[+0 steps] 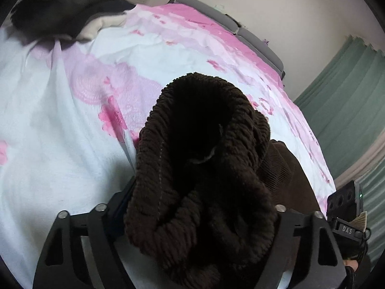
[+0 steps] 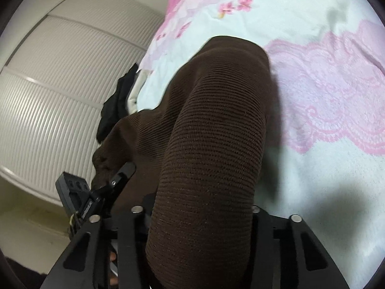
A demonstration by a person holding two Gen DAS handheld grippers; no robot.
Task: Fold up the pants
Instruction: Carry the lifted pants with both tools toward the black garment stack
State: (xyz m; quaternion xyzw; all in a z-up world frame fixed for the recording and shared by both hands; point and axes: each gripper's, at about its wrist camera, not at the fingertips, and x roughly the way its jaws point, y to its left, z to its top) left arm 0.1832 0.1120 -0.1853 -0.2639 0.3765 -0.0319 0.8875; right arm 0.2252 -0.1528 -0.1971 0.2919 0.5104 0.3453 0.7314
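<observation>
The pants (image 1: 199, 163) are dark brown ribbed knit with a fleecy inside. In the left wrist view a bunched fleecy end fills the space between my left gripper's (image 1: 192, 216) jaws, which are shut on it and hold it above the bed. In the right wrist view a smooth ribbed stretch of the pants (image 2: 209, 144) hangs over my right gripper (image 2: 197, 216), shut on the cloth; its fingertips are hidden. The right gripper (image 1: 346, 207) shows at the left view's right edge, and the left gripper (image 2: 105, 187) at the right view's left, clamping the brown cloth.
The bed has a white blanket with pink flowers and lace print (image 1: 72, 120) (image 2: 324, 96). A pile of black and cream clothes (image 1: 67, 16) lies at the far corner. A grey headboard (image 1: 252, 38), green curtain (image 1: 349, 101) and white slatted wardrobe doors (image 2: 60, 96) surround the bed.
</observation>
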